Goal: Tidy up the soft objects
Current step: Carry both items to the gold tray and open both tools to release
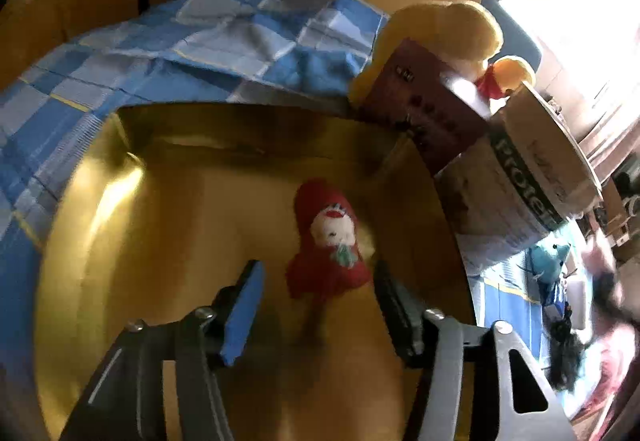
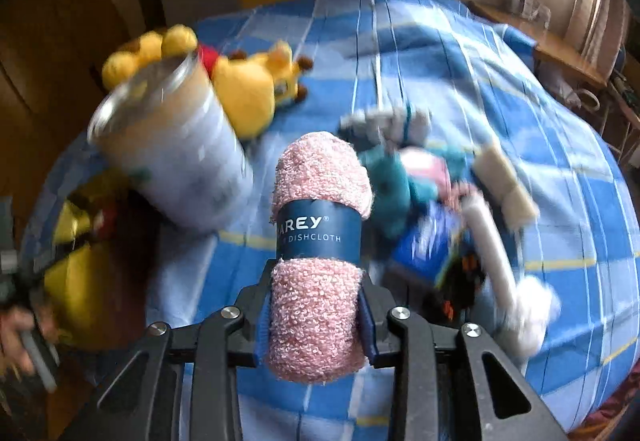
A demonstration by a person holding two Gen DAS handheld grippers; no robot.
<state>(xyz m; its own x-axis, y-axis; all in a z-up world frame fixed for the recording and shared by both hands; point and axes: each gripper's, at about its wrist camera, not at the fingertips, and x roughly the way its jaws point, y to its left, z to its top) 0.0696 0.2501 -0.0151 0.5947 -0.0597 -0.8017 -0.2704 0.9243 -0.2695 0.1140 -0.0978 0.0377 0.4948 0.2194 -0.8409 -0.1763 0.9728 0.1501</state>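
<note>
In the left wrist view a small red plush figure with a white face [image 1: 328, 241] lies on the floor of an open cardboard box [image 1: 160, 221]. My left gripper [image 1: 316, 269] hovers just above it, open, and its blue pads [image 1: 244, 313] stand apart from the toy. In the right wrist view my right gripper [image 2: 316, 289] is shut on a rolled pink dishcloth [image 2: 320, 177] with a dark blue paper band. The roll stands up out of the jaws above the bed.
A blue checked blanket [image 2: 520, 121] covers the bed. On it lie a yellow plush bear [image 2: 244, 89], a tall round tub [image 2: 176, 153], and a blurred heap of teal, pink and white soft items [image 2: 424, 181]. The tub [image 1: 532, 161] and a dark red box [image 1: 424, 105] stand by the carton's right wall.
</note>
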